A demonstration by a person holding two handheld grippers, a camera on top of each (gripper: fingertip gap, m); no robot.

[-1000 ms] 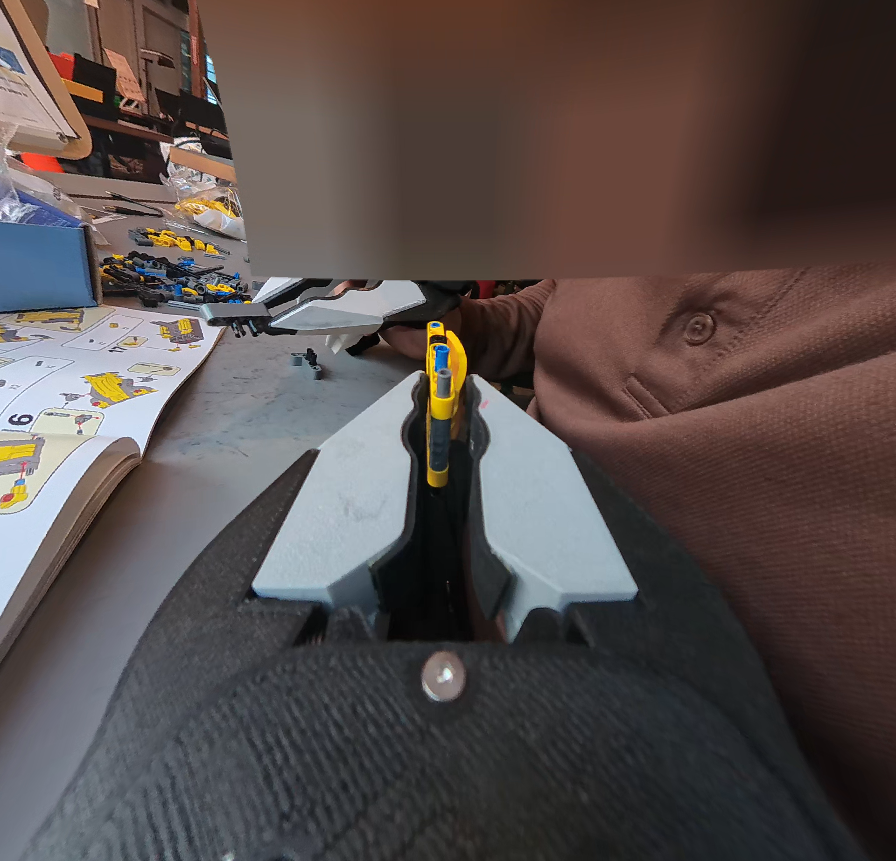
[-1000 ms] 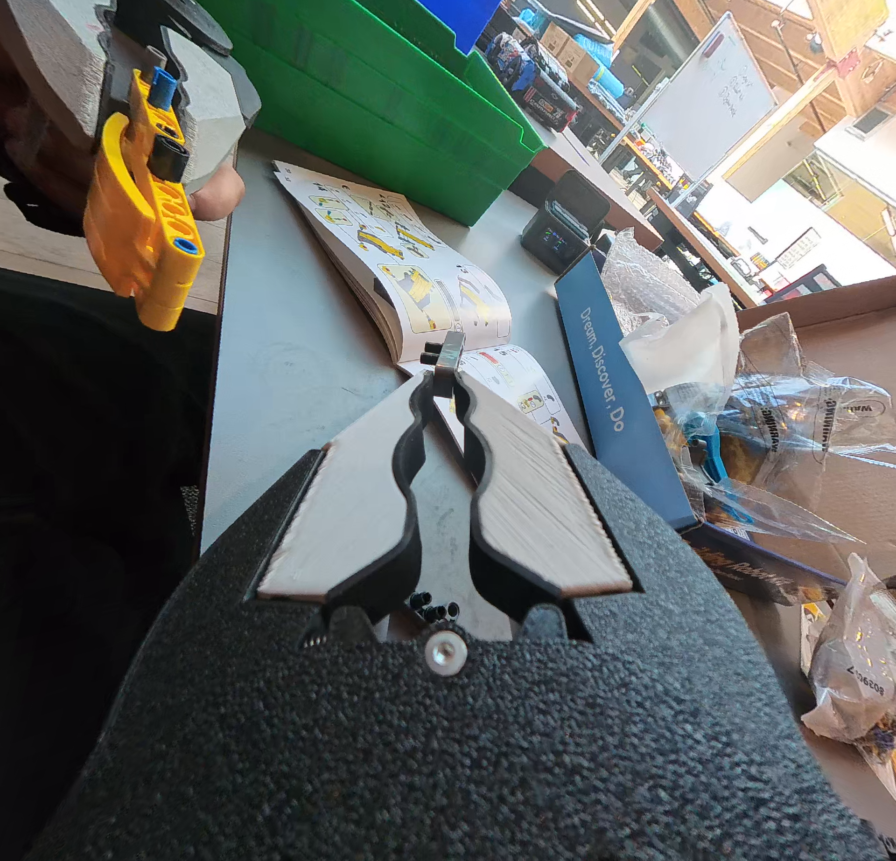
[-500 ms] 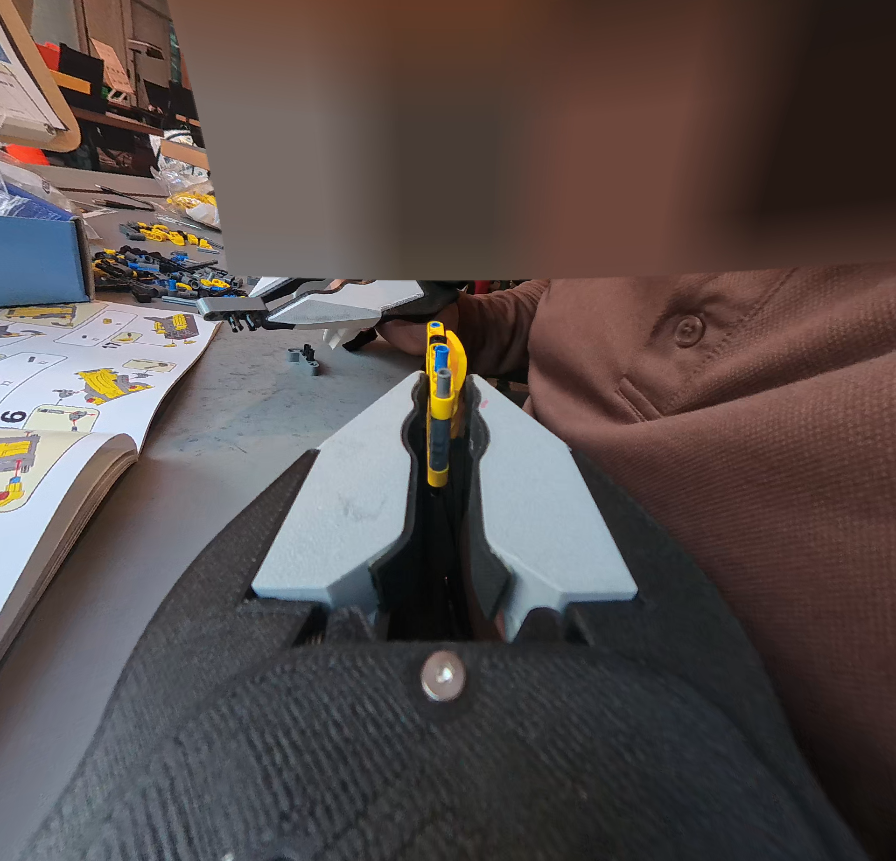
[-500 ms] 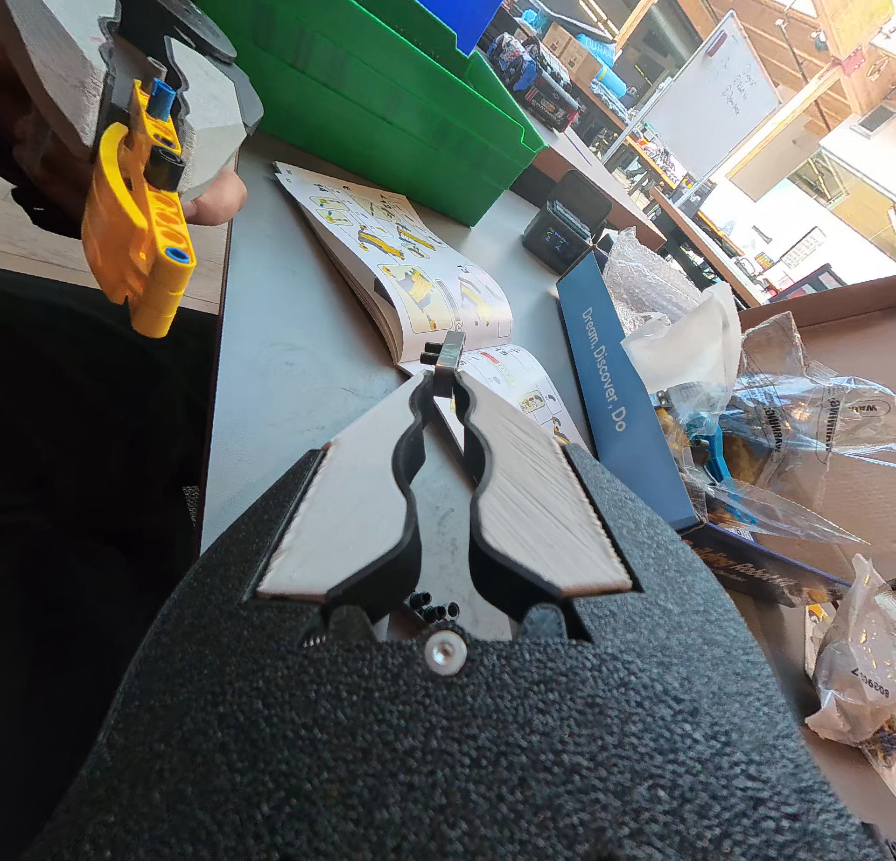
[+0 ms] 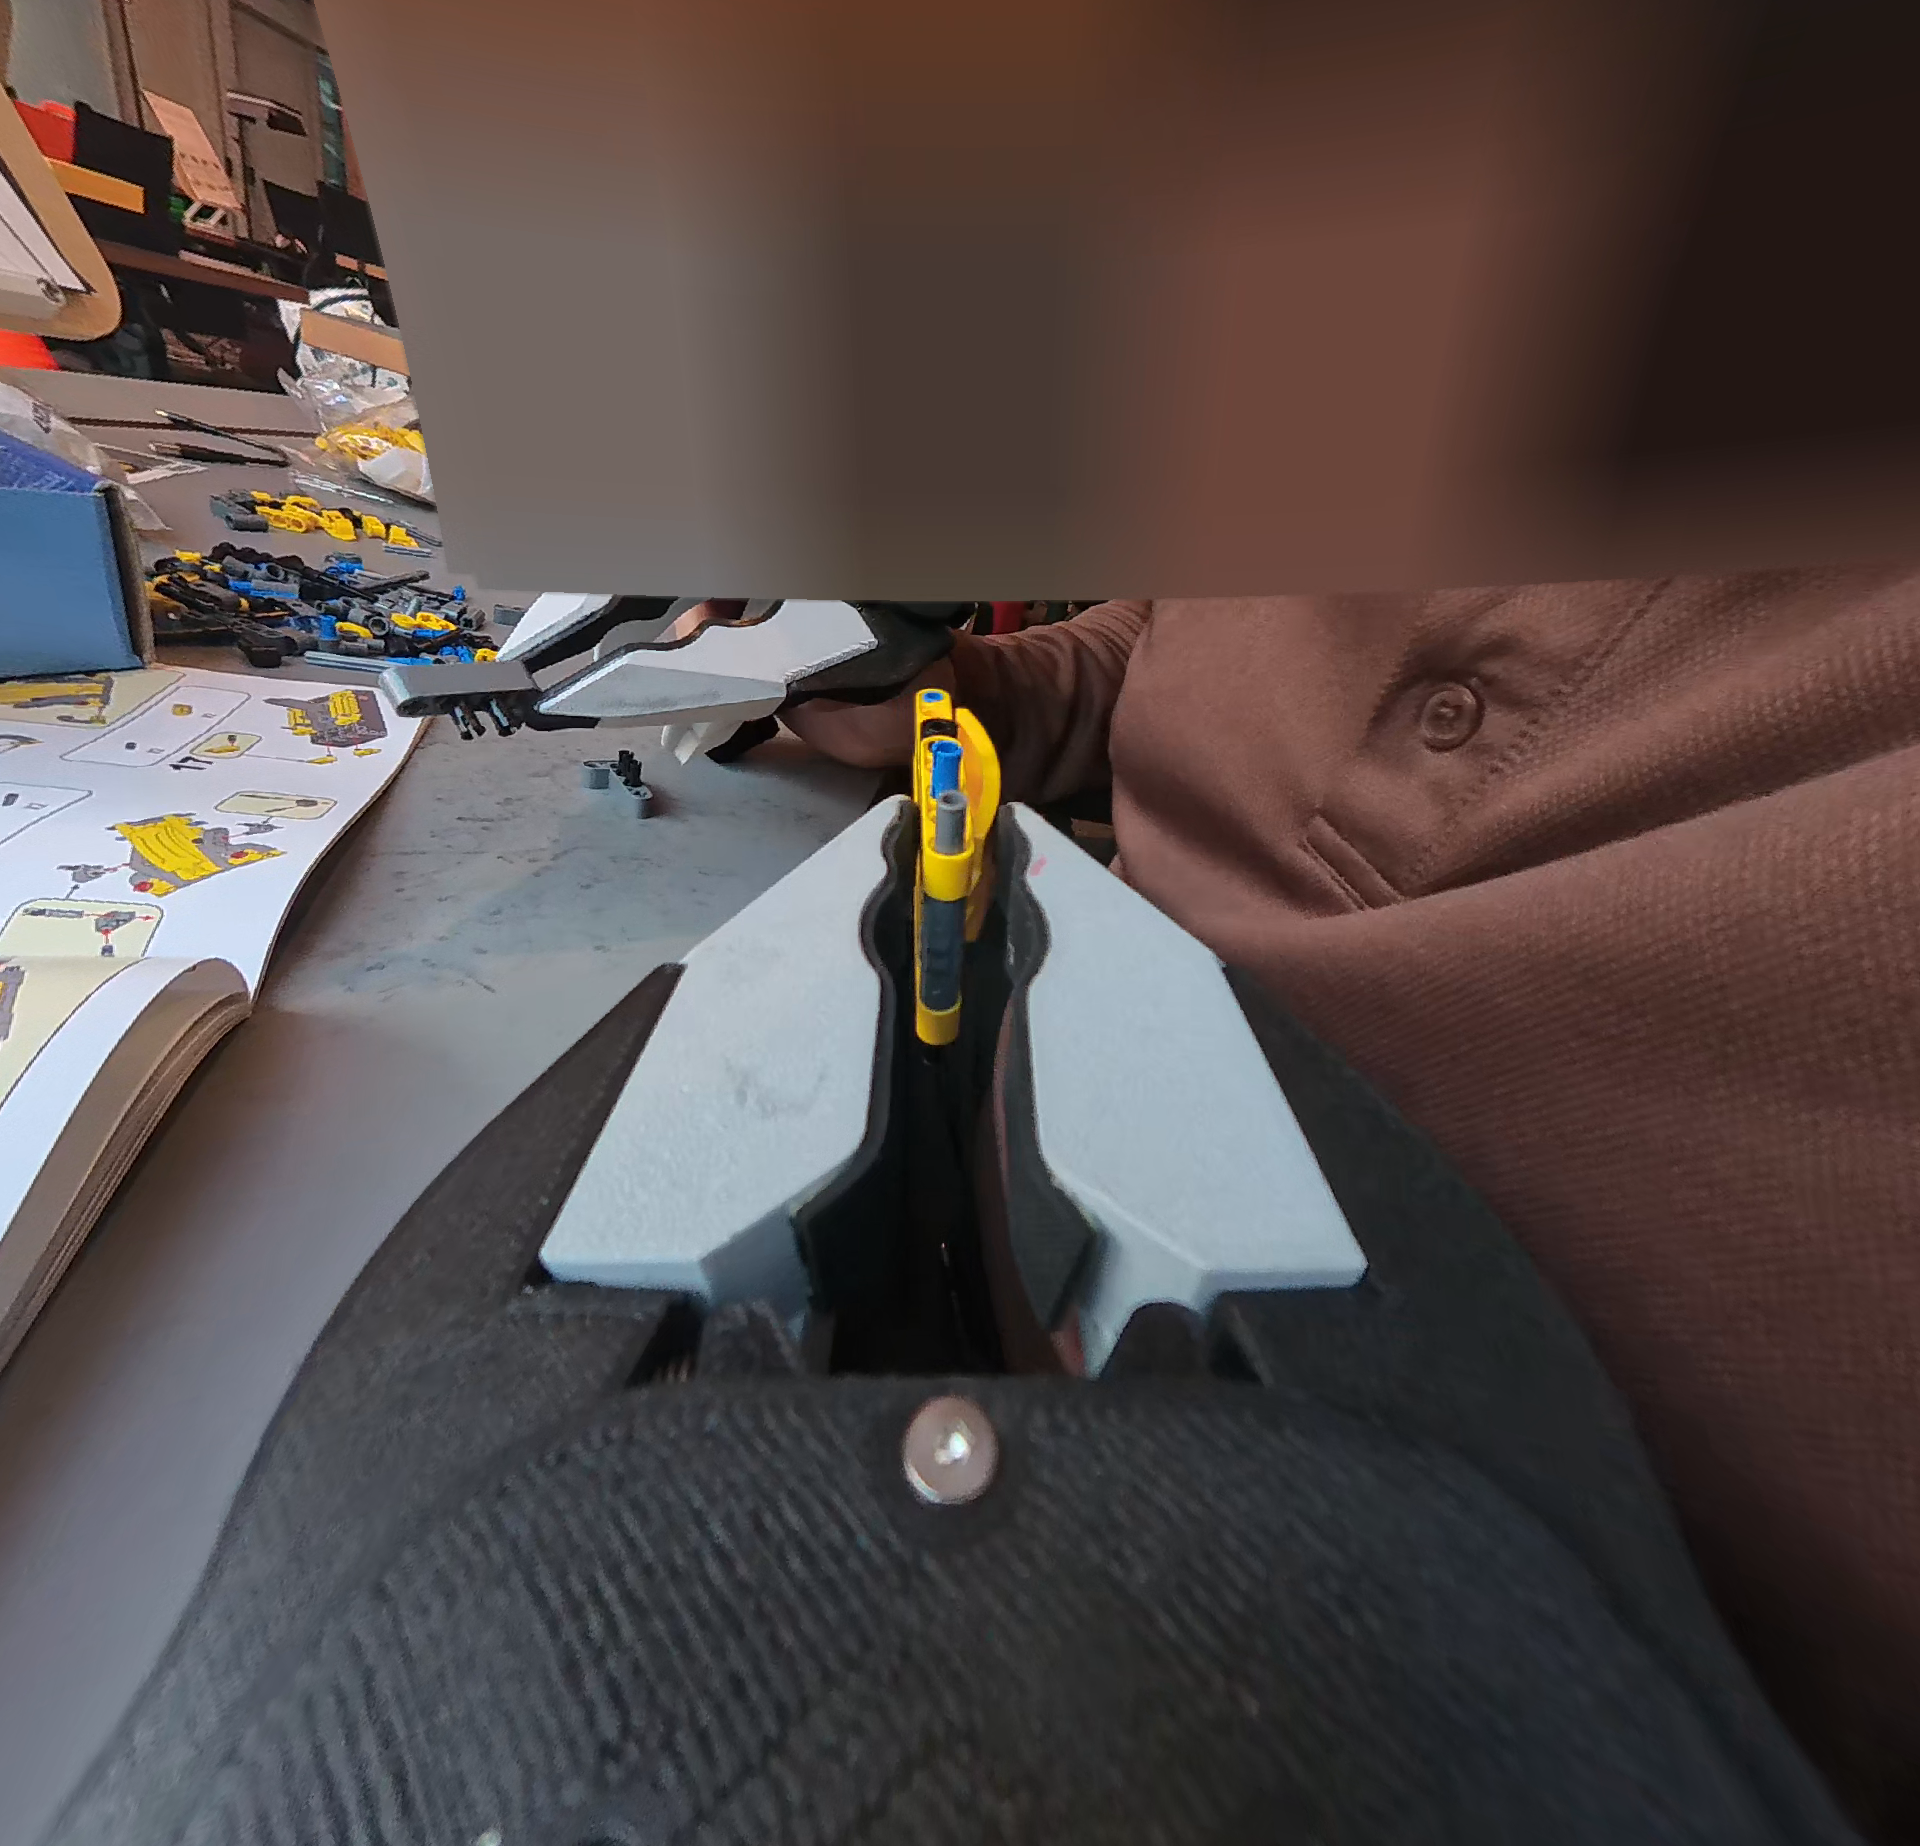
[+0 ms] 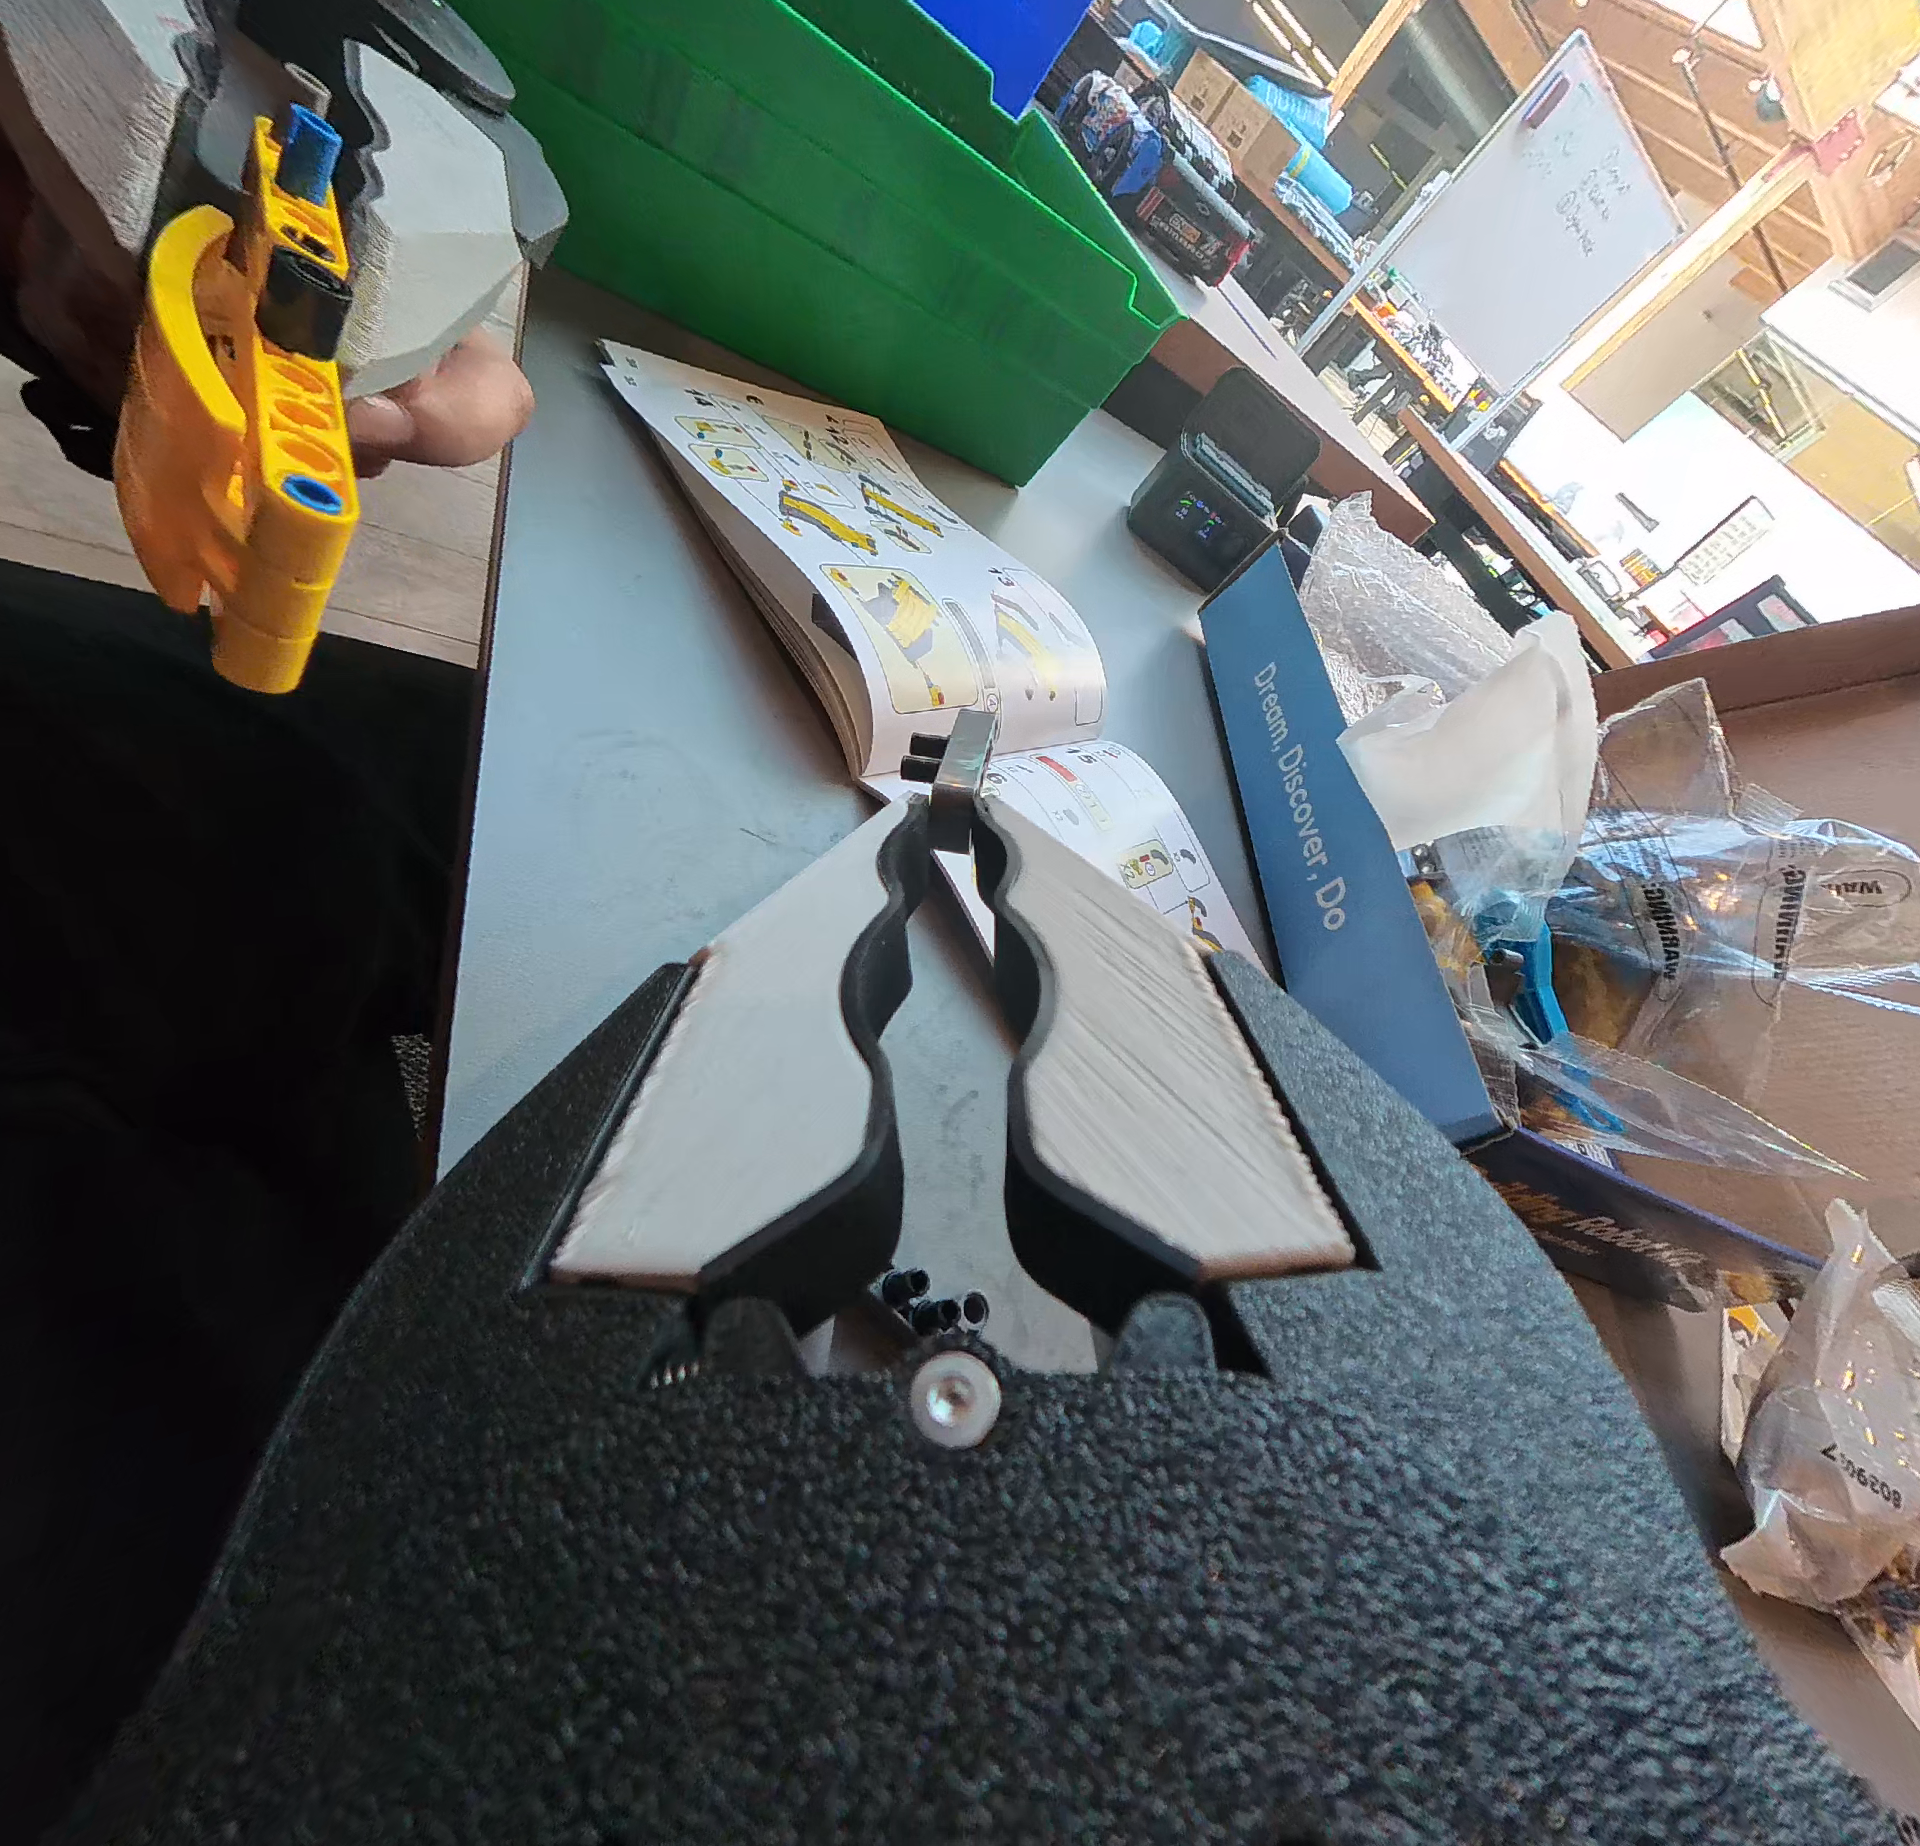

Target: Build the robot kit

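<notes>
My left gripper [image 5: 951, 820] is shut on a yellow brick assembly [image 5: 943, 861] with blue and grey pins, held upright in the air in front of a person's brown shirt [image 5: 1558, 913]. The same assembly [image 6: 244, 446] hangs at the upper left of the right wrist view. My right gripper [image 6: 951, 809] is shut on a small grey beam [image 6: 961, 773] with black pins, held over the grey table [image 6: 644, 757] by the open instruction booklet [image 6: 914, 601]. In the left wrist view that gripper [image 5: 540, 695] and its grey beam [image 5: 452, 684] sit beyond my left fingers.
Green bins [image 6: 810, 196] stand at the table's back. A blue box [image 6: 1340, 913], plastic bags [image 6: 1714, 913] and a small black device [image 6: 1221, 492] lie right of the booklet. Loose yellow, black and blue bricks [image 5: 301, 612] and a small grey piece [image 5: 623, 773] lie on the table. There is about 12 cm between the tips of the two grippers.
The left gripper with the yellow assembly has shifted slightly; in the right wrist view the assembly sits a little lower. The right gripper has barely moved.
</notes>
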